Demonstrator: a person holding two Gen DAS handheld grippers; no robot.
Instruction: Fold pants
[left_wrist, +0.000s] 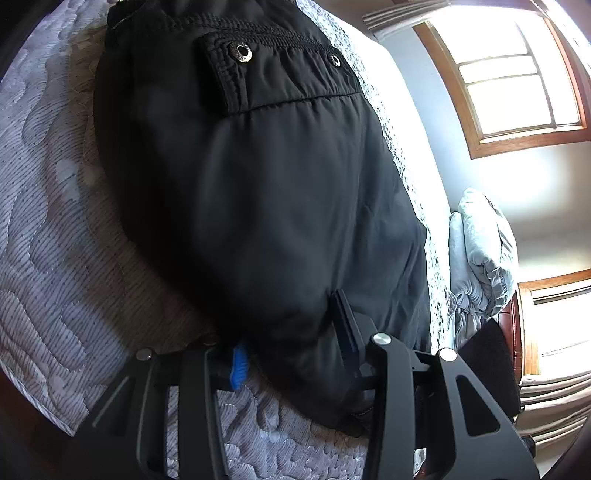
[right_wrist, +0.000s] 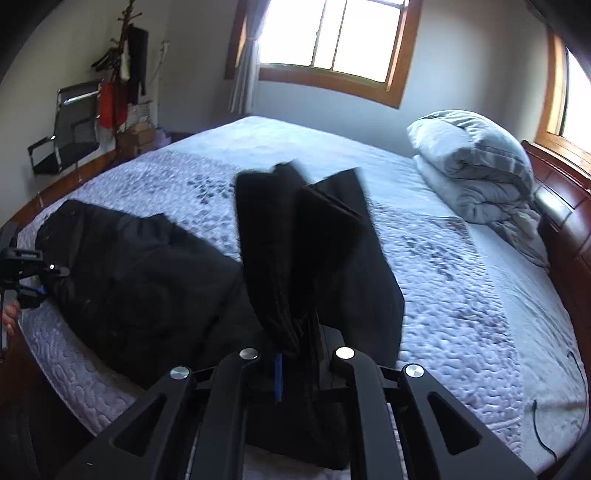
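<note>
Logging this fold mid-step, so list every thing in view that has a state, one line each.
pants: waist part flat on the bed, leg ends lifted
leg ends: raised, clamped in the right gripper
right gripper: shut on the leg ends
left gripper: partly open, pants fabric between its fingers, grip unclear
duvet: bundled at the head of the bed
bed: covered with a quilted spread
curtain: drawn aside

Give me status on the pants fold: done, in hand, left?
Done: black pants lie on the bed, waist end flat by the left gripper, whose jaws straddle the fabric edge. In hand: right gripper is shut on the leg ends, lifted off the bed. Left: bring the legs over to the waist, lay flat, probably another fold.
</note>
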